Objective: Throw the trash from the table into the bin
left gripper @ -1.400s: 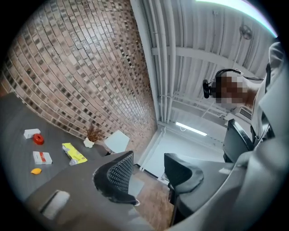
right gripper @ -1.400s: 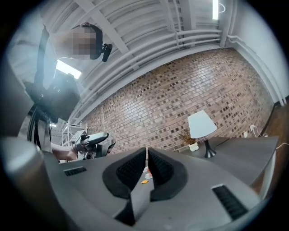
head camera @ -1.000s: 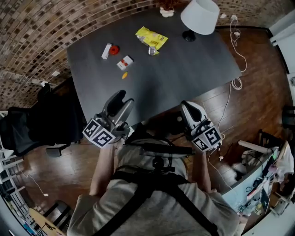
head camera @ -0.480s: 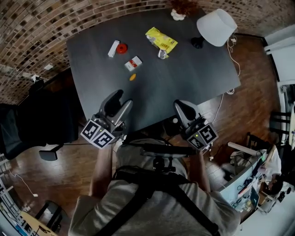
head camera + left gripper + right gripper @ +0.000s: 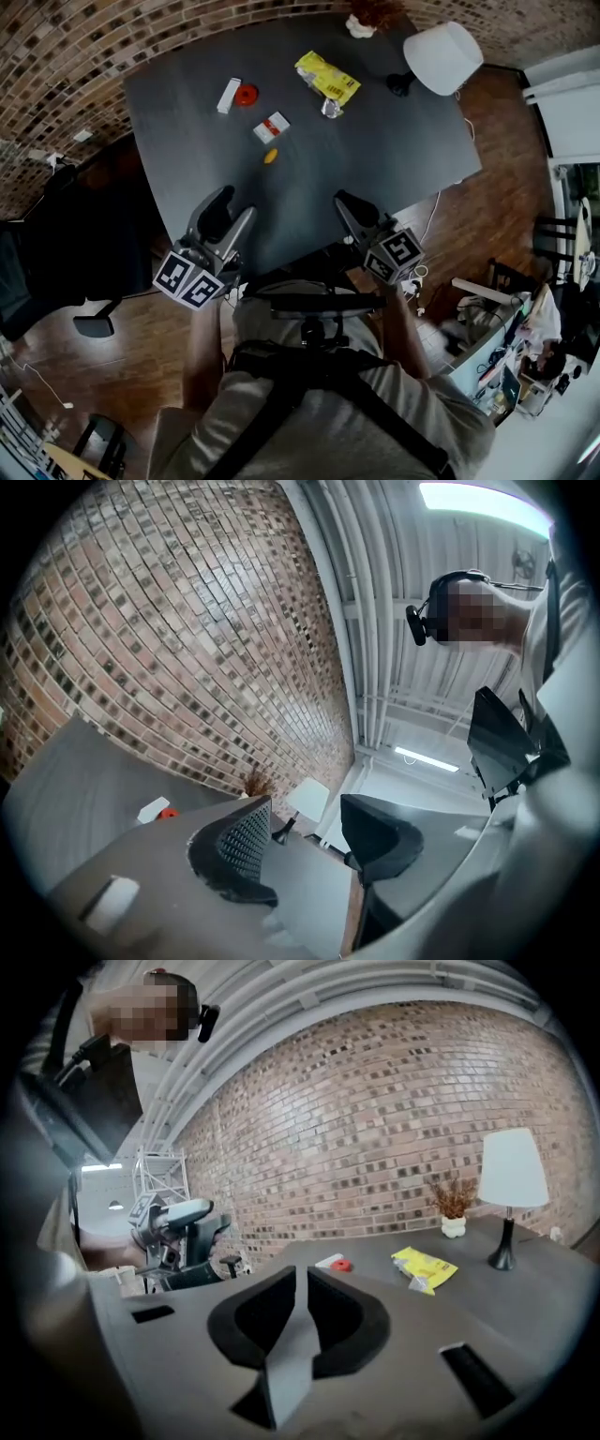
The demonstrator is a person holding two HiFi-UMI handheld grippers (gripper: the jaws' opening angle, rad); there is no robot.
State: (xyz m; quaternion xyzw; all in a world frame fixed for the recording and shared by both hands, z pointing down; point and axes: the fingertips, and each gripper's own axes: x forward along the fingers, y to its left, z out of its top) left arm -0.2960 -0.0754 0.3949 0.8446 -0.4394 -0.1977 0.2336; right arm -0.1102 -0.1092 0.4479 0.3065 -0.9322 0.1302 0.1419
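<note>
Yellow wrapper lies well beyond the left gripper, jaws apart.

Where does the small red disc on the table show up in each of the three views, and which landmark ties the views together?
Head view: red disc at upper left, on the table beside a white packet.
Left gripper view: red disc at lower left, next to the white packet.
Right gripper view: red disc near centre, left of the yellow packet.
Shared landmark: the white lamp.
</note>
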